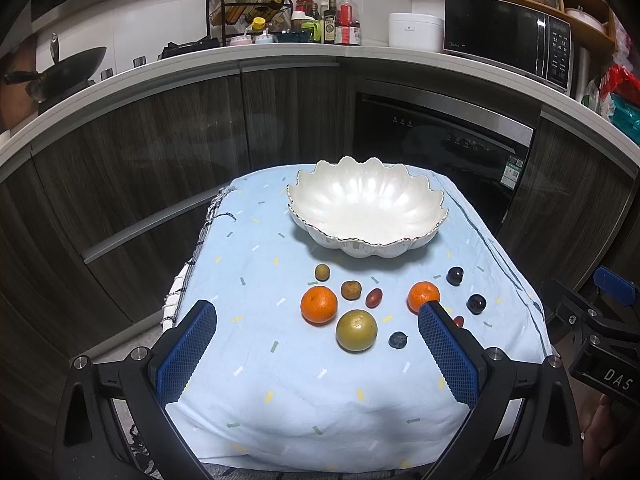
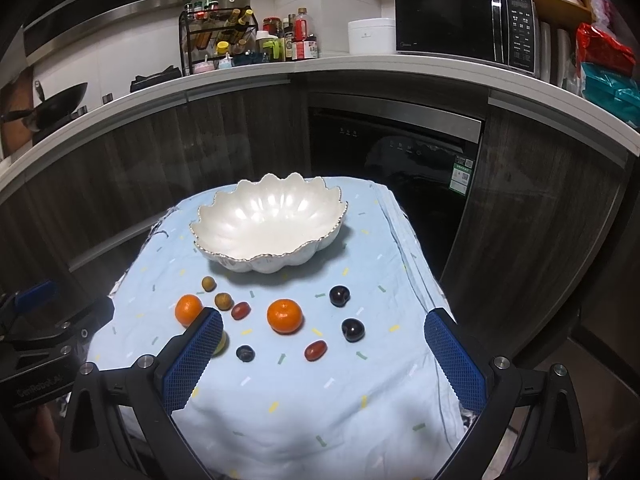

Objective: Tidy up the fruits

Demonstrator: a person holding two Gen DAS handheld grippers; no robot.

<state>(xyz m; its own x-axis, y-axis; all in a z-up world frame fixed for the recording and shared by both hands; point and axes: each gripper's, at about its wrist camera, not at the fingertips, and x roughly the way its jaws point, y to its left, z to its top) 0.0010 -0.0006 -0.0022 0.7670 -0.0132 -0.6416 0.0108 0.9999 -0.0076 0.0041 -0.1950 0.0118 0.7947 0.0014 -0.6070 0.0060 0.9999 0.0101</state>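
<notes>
A white scalloped bowl (image 1: pixel 368 212) stands empty at the far end of a small counter covered by a light blue cloth (image 1: pixel 280 392). The fruits lie loose on the cloth in front of it, none touching the bowl. Nearest the bowl on the left is a small brown-green fruit (image 1: pixel 322 272), with a second brownish fruit (image 1: pixel 351 290) and a red oval fruit (image 1: pixel 373 298) just beyond it. A larger orange (image 1: pixel 319 304) sits left of a yellow-green round fruit (image 1: pixel 356 330), and a smaller orange (image 1: pixel 423 296) lies to the right. Two dark plums (image 2: pixel 339 295) (image 2: pixel 353 329) rest on the right side, a small dark berry (image 2: pixel 245 353) and another red oval fruit (image 2: pixel 315 350) nearer the front edge.

The left hand-held gripper (image 1: pixel 316 354) hovers over the near edge, fingers spread wide and holding nothing. The right hand-held gripper (image 2: pixel 324 360) is likewise spread apart and empty (its left finger hides part of the yellow-green fruit).
</notes>
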